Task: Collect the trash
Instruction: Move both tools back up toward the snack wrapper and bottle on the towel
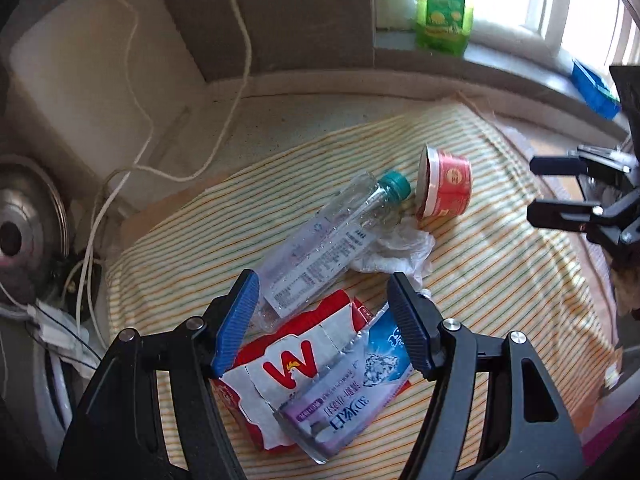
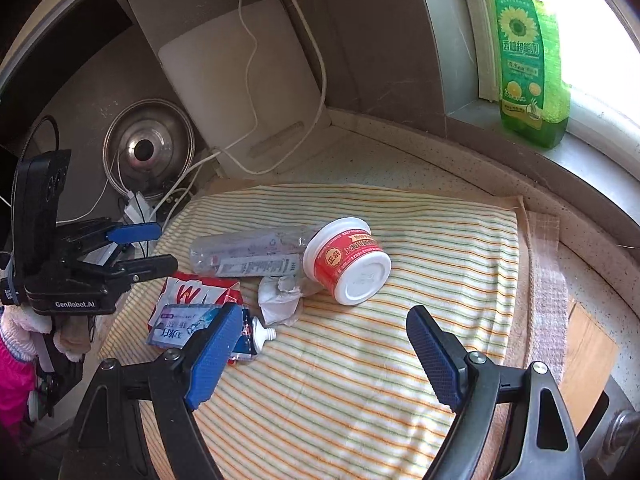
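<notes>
Trash lies on a striped cloth (image 1: 500, 280). There is a clear bottle (image 1: 332, 232) with a teal cap, a red and white cup (image 1: 446, 188) on its side, and a crumpled tissue (image 1: 400, 252). Nearest the left gripper are a red wrapper (image 1: 280, 360) marked W and a flattened toothpaste tube (image 1: 352, 392). My left gripper (image 1: 322, 284) hovers open above the wrapper and the bottle's base, gripping nothing. My right gripper (image 2: 324, 314) is open over bare cloth, just in front of the cup (image 2: 348, 266) and tissue (image 2: 280, 300). From the right wrist, the left gripper (image 2: 154, 248) shows beside the bottle (image 2: 248, 254).
A green dish-soap bottle (image 2: 528, 64) stands on the windowsill. A white board (image 2: 240, 92) leans against the back wall, with cables (image 2: 248, 40) over it and a metal lid (image 2: 146, 148) beside it. A blue object (image 1: 592, 84) lies on the sill. A pink sleeve (image 2: 12, 368) shows at left.
</notes>
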Demonstrator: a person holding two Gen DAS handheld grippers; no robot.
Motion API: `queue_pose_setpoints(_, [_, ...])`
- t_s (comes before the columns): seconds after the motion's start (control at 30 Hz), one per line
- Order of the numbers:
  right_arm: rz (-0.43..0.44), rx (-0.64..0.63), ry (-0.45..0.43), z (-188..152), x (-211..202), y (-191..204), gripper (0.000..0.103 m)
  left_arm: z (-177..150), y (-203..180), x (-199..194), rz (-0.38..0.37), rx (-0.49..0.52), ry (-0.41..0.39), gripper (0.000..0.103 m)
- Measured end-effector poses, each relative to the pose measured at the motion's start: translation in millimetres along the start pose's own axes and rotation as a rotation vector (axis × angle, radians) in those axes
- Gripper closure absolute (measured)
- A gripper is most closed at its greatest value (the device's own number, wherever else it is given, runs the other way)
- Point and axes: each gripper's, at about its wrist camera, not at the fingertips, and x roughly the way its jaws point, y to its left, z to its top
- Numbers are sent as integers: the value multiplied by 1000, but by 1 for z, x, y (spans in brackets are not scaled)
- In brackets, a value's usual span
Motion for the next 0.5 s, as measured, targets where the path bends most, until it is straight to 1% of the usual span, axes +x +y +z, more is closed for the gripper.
queue_pose_setpoints(0.07, [8,14,13,3,10,-6,17,6,-5,15,26,65,48,33])
queue_pose_setpoints(0.13, [9,26,25,7,19,-13,17,12,-5,26,52,97,70,33])
queue_pose_setpoints(0.2, [11,32,39,9,28,-18,17,16,-4,37,26,115,101,33])
queue_pose_setpoints(0.33, [24,20,64,13,42,-21,17,23,-4,55,40,160,148,33])
queue_pose_setpoints(0.5, [29,-7,93,19,61,-23,17,28,-8,74,27,210,199,33])
